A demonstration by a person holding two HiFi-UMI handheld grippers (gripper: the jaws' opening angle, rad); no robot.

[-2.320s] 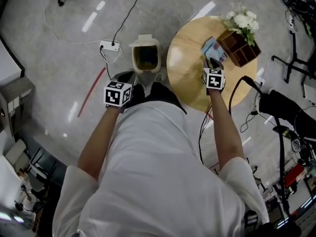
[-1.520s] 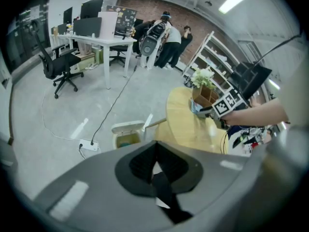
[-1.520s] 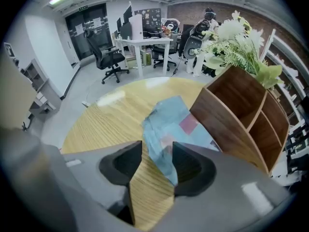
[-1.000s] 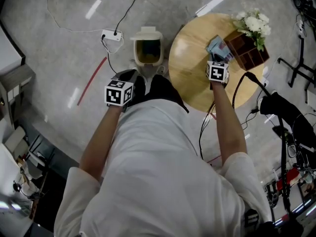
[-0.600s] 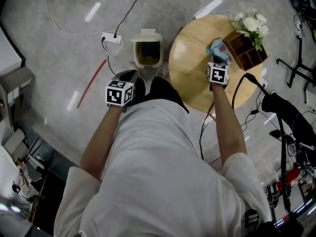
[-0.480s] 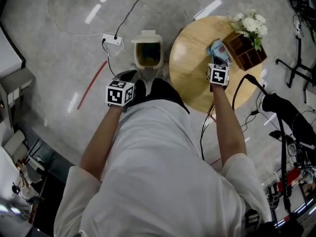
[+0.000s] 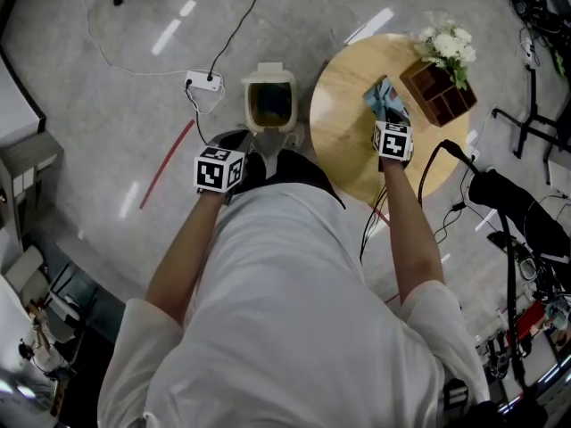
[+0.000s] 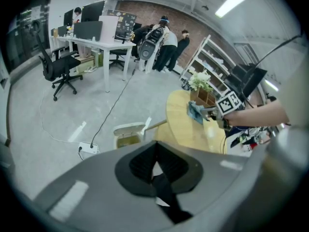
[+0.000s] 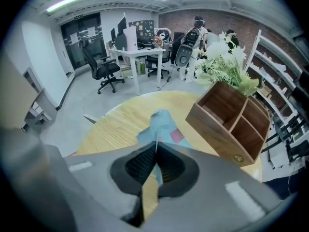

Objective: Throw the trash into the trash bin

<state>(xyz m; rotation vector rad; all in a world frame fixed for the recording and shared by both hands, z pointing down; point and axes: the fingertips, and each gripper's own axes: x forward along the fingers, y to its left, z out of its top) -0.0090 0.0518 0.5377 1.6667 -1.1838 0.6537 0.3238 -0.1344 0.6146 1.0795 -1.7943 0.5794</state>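
The trash is a crumpled light-blue wrapper with a pink patch. My right gripper is shut on it and holds it just above the round wooden table. In the right gripper view the wrapper sticks out past the closed jaws of the right gripper. The white trash bin stands on the floor left of the table with its lid up. My left gripper hangs near my left side, below the bin in the head view. In its own view the left gripper is shut and empty, with the bin ahead.
A wooden organizer box with white flowers stands at the table's far right. A power strip and its cable lie on the floor left of the bin. Black gear and cables crowd the right side. Desks and chairs stand farther off.
My right gripper has closed on the wrapper and risen a little with it, away from the organizer box. The left gripper has stayed about where it was.
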